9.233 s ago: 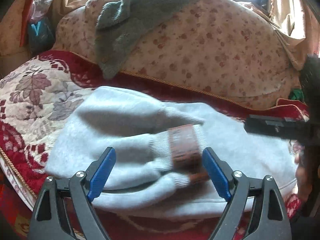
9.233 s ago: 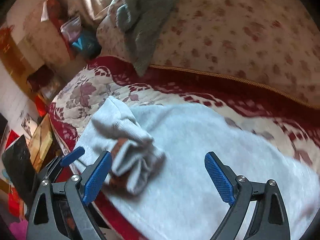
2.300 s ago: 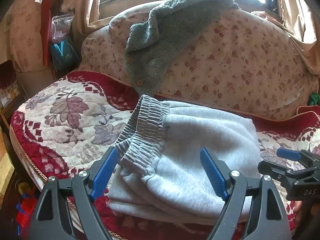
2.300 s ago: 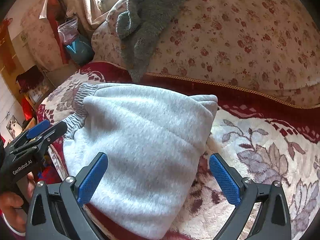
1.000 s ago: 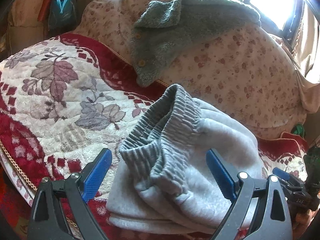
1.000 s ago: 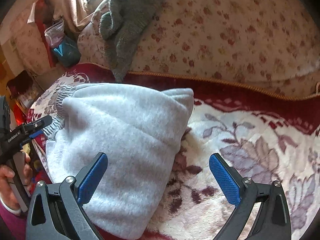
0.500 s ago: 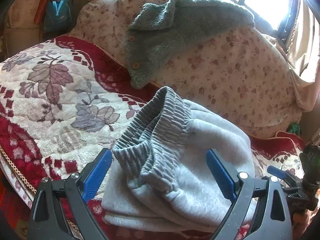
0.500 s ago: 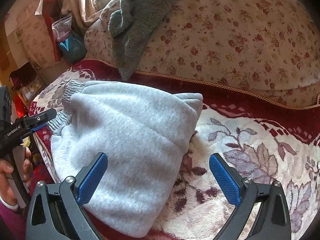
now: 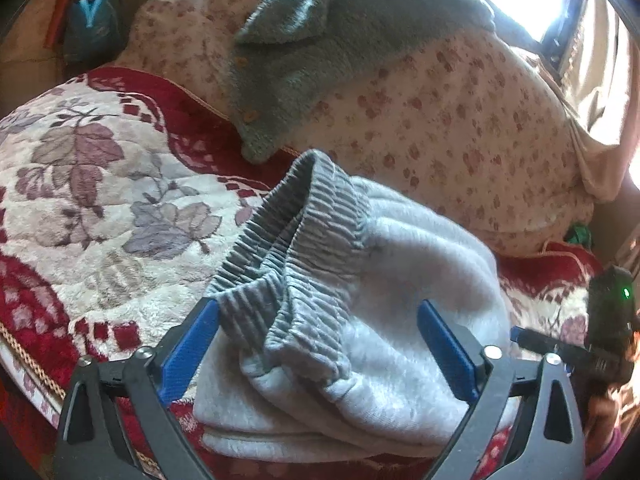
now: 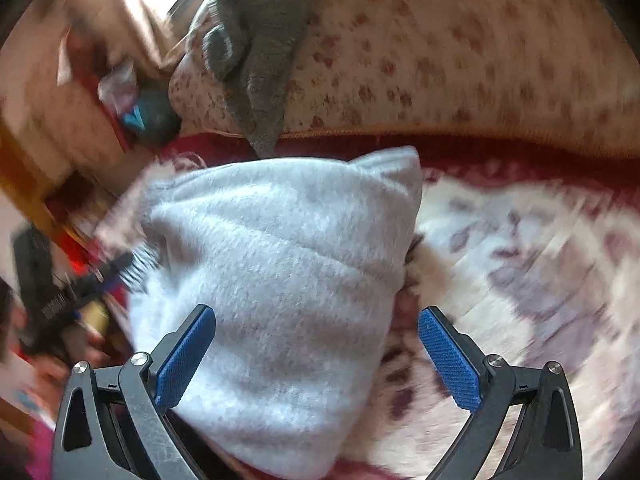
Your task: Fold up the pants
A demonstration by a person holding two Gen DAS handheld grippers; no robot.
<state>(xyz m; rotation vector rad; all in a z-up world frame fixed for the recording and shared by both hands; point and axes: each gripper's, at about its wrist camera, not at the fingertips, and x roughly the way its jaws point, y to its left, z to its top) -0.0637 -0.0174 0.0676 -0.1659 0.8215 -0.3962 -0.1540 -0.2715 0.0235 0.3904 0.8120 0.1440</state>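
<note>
The light grey fleece pants (image 9: 384, 320) lie folded into a thick bundle on the red and cream floral blanket (image 9: 104, 200). Their ribbed elastic waistband (image 9: 296, 256) stands up at the bundle's left end. My left gripper (image 9: 320, 344) is open and empty, its blue pads either side of the waistband end. My right gripper (image 10: 316, 356) is open and empty at the bundle's (image 10: 280, 280) right end. It also shows in the left wrist view (image 9: 560, 348) at the right edge. The left gripper shows in the right wrist view (image 10: 80, 284), blurred.
A floral cushion backrest (image 9: 460, 120) rises behind the blanket, with a grey-green knitted garment (image 9: 320, 40) draped over it. A blue bag (image 9: 90, 20) sits in the far left corner. The blanket's front edge (image 9: 28, 360) drops off at lower left.
Both grippers have moved in closer to the folded bundle, which now fills more of each view. The right wrist view is blurred by motion. The pants lie as before.
</note>
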